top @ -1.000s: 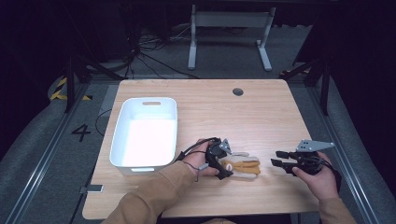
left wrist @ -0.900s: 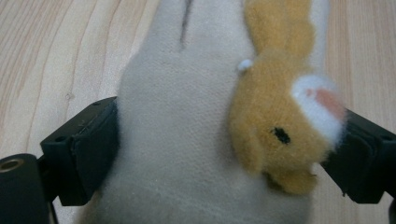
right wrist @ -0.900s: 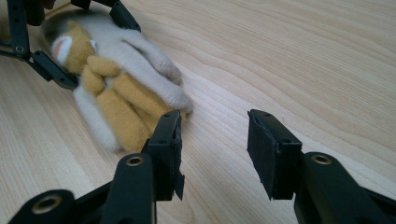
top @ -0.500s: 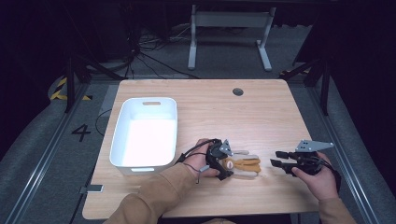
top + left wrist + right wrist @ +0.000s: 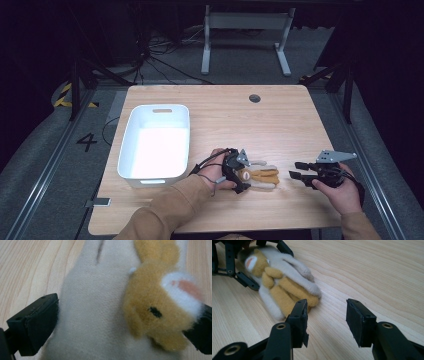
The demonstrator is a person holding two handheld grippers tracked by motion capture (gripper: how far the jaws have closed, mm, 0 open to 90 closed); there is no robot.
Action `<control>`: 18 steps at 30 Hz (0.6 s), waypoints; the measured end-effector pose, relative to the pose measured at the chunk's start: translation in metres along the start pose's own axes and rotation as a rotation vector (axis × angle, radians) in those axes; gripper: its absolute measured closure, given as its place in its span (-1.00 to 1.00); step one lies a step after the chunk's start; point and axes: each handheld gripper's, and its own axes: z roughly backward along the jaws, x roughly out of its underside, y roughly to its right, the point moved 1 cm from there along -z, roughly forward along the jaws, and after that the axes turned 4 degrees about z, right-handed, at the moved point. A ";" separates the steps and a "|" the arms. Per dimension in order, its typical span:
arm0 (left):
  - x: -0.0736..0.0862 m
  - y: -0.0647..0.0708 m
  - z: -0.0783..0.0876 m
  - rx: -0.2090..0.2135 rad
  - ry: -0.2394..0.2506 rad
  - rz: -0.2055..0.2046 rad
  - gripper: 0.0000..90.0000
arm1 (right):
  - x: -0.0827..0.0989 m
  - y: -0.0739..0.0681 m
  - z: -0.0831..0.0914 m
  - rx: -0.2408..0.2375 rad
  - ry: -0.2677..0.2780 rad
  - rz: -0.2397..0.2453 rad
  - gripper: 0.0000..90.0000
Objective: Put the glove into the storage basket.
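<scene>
A tan and cream plush rabbit [image 5: 260, 176] lies on its side on the wooden table [image 5: 280, 125], near the front edge. My left gripper [image 5: 244, 175] straddles the toy's head end. In the left gripper view its jaws flank the plush rabbit [image 5: 100, 315]; they have just been opening and stand wide, the fur brushing both pads. My right gripper [image 5: 295, 169] rests a short way right of the toy, pointing left at it. In the right gripper view its jaws [image 5: 327, 315] have just been opening with only bare wood between them, and the plush rabbit [image 5: 284, 287] lies just ahead on the left.
A white plastic bin [image 5: 129, 145] stands at the table's left, close to my left forearm. A round cable hole [image 5: 254, 98] sits near the far edge. Beyond the table are a metal desk frame [image 5: 245, 30] and loose cables on the floor.
</scene>
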 end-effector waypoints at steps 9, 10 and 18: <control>0.002 0.001 0.005 0.013 0.062 -0.005 -0.38 | 0.001 0.000 -0.001 -0.001 0.003 -0.009 0.15; 0.002 0.002 0.005 0.017 0.064 -0.010 -0.33 | 0.001 0.000 -0.001 -0.002 0.003 -0.011 0.15; 0.003 0.006 0.006 0.013 0.082 -0.004 0.06 | 0.001 -0.001 0.000 -0.003 0.007 -0.016 0.15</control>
